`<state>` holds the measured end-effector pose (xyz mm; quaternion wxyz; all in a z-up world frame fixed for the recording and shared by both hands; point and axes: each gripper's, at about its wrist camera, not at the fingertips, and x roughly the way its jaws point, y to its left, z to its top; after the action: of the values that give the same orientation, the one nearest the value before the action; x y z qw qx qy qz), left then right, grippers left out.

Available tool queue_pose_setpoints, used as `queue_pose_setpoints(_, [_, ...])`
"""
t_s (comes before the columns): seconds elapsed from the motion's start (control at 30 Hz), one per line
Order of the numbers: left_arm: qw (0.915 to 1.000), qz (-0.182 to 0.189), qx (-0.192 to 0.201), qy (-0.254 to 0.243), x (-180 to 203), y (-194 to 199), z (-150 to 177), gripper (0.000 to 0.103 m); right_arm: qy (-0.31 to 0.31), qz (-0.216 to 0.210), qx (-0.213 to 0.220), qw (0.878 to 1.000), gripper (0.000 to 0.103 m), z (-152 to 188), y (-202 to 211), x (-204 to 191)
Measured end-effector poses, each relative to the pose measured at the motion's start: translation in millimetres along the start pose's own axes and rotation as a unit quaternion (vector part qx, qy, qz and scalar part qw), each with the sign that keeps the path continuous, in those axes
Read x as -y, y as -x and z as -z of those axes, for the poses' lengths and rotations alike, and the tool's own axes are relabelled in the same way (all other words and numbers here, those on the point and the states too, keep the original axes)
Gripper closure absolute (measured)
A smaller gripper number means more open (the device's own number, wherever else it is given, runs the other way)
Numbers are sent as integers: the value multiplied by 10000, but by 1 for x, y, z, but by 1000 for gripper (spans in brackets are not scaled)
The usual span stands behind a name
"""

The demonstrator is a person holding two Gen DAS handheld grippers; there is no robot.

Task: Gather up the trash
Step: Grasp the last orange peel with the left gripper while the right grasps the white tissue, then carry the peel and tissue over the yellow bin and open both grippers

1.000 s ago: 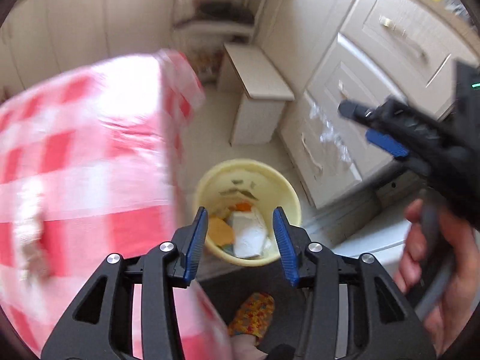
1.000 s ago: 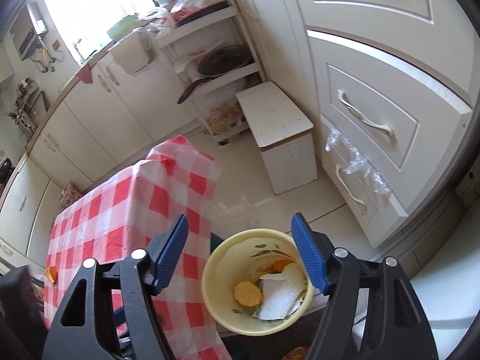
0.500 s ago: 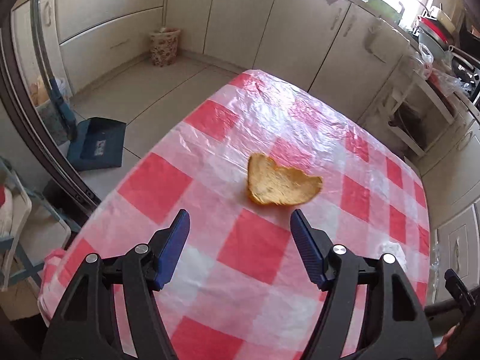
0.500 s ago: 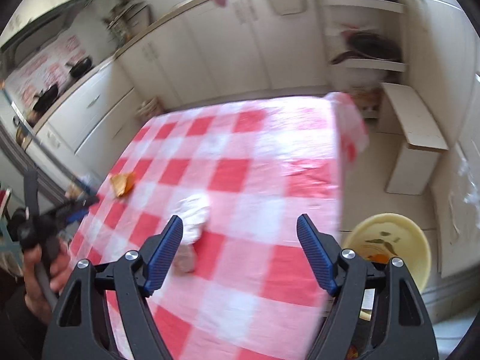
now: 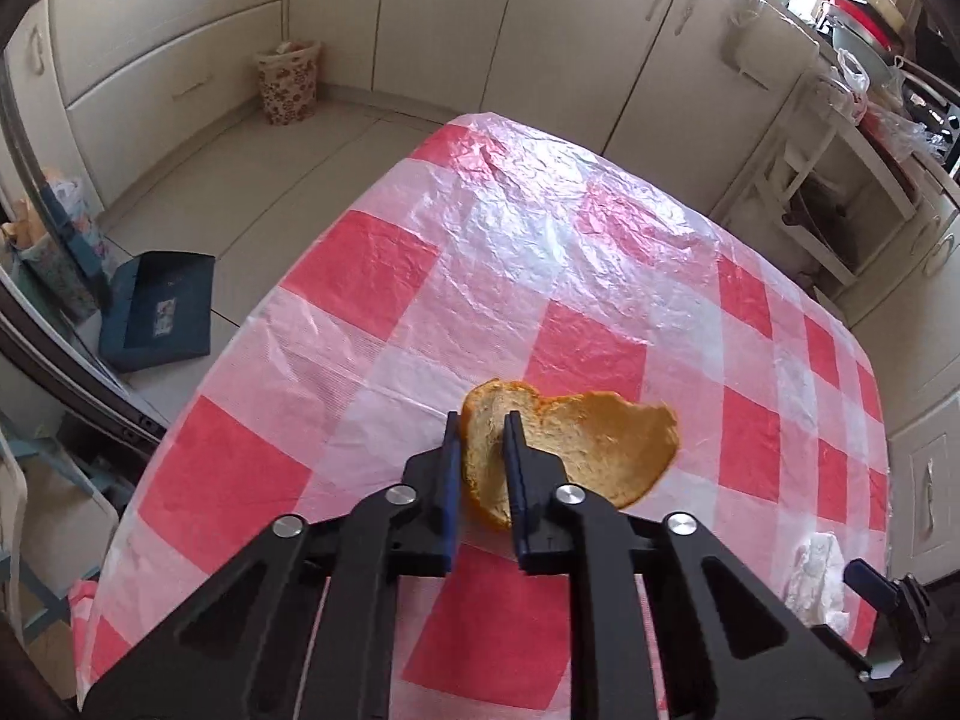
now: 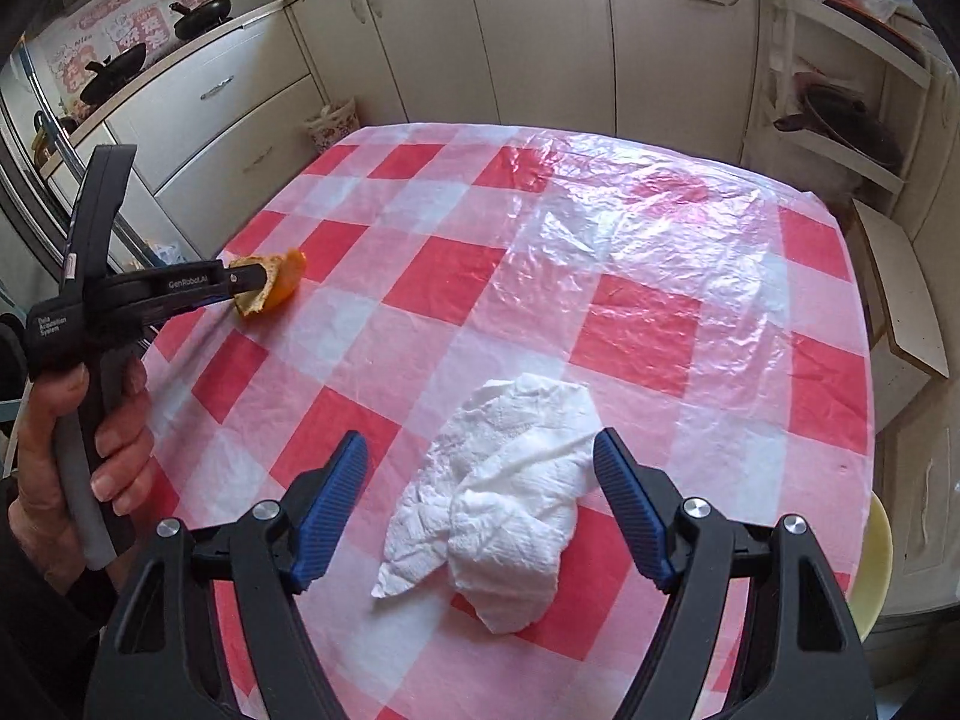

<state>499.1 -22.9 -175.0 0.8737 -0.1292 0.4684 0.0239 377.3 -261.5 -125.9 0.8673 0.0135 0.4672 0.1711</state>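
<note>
What the two wrist views hide or cut off

The near edge of the orange peel (image 5: 576, 450) is hidden between and behind the blue pads (image 5: 451, 468) of the left gripper (image 5: 483, 432), whose jaws are closing on it. In the right wrist view the yellow bin (image 6: 876, 564) shows only as a sliver at the table's (image 6: 660, 252) right edge, its contents out of sight. The hand (image 6: 78, 450) on the left gripper's handle is cut off by the frame's lower left corner. The crumpled tissue (image 5: 816, 576) is partly covered in the left wrist view by the tip of the right gripper (image 6: 480, 450). The wall stickers (image 6: 120, 36) are too small to read.
</note>
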Motion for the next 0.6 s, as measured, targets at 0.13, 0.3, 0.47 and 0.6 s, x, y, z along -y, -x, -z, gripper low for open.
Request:
queue_pose_setpoints(0.13, [9997,179,-27,-161,3,14,7,98,94,-10,-244,9997,44,1,-12,-9])
queue_pose_setpoints(0.3, [9990,333,-86,-282,-5,45,29,98,257,-7,-290,9992,77,10,-6,-12])
queue_pose_setpoints(0.47, [9984,435,-142,-327,-23,79,57,98,219,-216,-239,9992,89,23,11,-13])
queue_pose_setpoints(0.6, [9982,528,-151,-247,-37,100,75,98,225,-321,-95,9992,89,35,29,-22])
